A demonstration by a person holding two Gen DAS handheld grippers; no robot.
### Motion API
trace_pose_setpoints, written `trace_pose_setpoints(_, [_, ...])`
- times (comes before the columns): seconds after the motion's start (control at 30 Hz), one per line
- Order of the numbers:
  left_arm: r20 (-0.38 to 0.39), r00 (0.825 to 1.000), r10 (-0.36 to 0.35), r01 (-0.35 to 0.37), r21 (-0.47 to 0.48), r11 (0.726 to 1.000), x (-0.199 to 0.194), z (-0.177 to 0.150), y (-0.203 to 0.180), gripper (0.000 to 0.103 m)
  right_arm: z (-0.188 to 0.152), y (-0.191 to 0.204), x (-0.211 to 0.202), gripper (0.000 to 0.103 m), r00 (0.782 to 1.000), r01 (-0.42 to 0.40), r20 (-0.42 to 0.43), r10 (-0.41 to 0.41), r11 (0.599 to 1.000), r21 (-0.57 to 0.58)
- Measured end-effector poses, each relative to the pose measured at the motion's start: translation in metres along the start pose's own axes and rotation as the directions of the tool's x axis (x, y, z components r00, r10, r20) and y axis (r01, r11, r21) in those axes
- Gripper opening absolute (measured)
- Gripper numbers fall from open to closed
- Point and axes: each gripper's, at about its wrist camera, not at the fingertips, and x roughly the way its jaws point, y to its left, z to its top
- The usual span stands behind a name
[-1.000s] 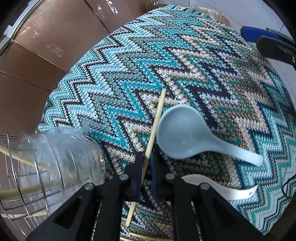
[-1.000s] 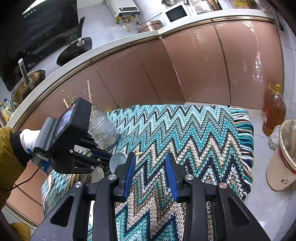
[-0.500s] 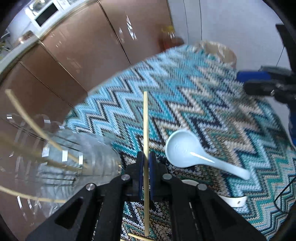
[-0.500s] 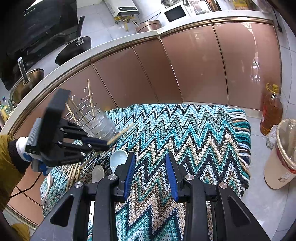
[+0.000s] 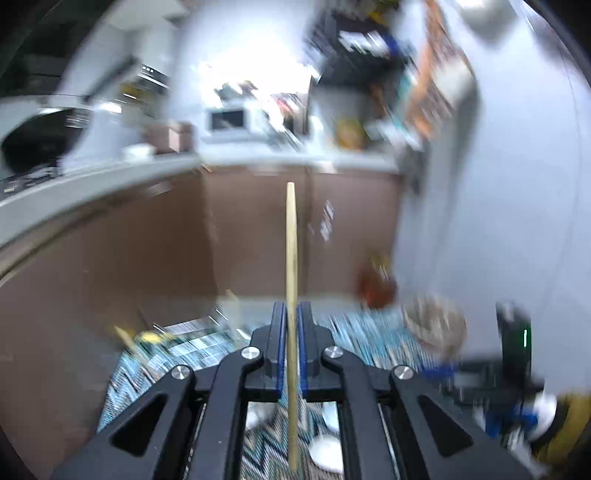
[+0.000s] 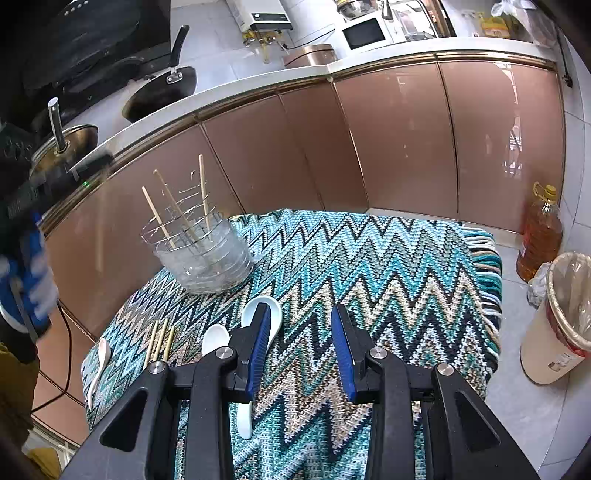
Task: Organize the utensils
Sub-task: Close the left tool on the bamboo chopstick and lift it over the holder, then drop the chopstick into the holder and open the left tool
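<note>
Left wrist view smeared by blur; left gripper [image 5: 291,314] clamps a thin pale wooden chopstick [image 5: 291,236] upright above the zigzag knitted cloth [image 6: 369,258], right gripper [image 6: 300,314] parted, empty.

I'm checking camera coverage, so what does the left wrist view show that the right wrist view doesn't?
Only the left wrist view shows the left hand-held gripper shut on a single chopstick, raised against the cabinets. Only the right wrist view shows the right hand-held gripper, open and empty, the clear holder with three chopsticks, loose chopsticks and three spoons. Both show the zigzag cloth and microwave.
</note>
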Motion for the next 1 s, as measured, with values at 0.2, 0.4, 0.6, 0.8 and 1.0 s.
trace_pose_setpoints(0.2, [0.145,0.970,0.193,-0.172,-0.144,0.974,0.006,0.009,0.034,0.005,0.001,0.001,0.009,0.034,1.000,-0.005,-0.010,0.005,1.000,-0.011])
trace_pose_setpoints(0.4, [0.205,0.908,0.367,-0.340,-0.155,0.928,0.037,-0.011,0.037,0.005,0.002,-0.005,0.016,0.034,1.000,0.003,-0.015,-0.003,1.000,-0.006])
trace_pose_setpoints(0.6, [0.222,0.852,0.474,-0.457,-0.125,0.880,0.065,-0.043,0.030,0.005,0.000,-0.013,0.024,0.034,1.000,0.005,-0.021,-0.005,1.000,0.012])
trace_pose_setpoints(0.8, [0.238,0.793,0.560,-0.552,-0.107,0.827,0.083,-0.078,0.025,0.006,-0.002,-0.015,0.025,0.034,1.000,0.009,-0.022,-0.008,1.000,0.019])
trace_pose_setpoints(1.0, [0.206,0.812,0.547,-0.541,-0.089,0.836,0.080,-0.088,0.017,0.014,0.002,-0.005,0.013,0.034,1.000,0.006,-0.006,-0.006,1.000,0.003])
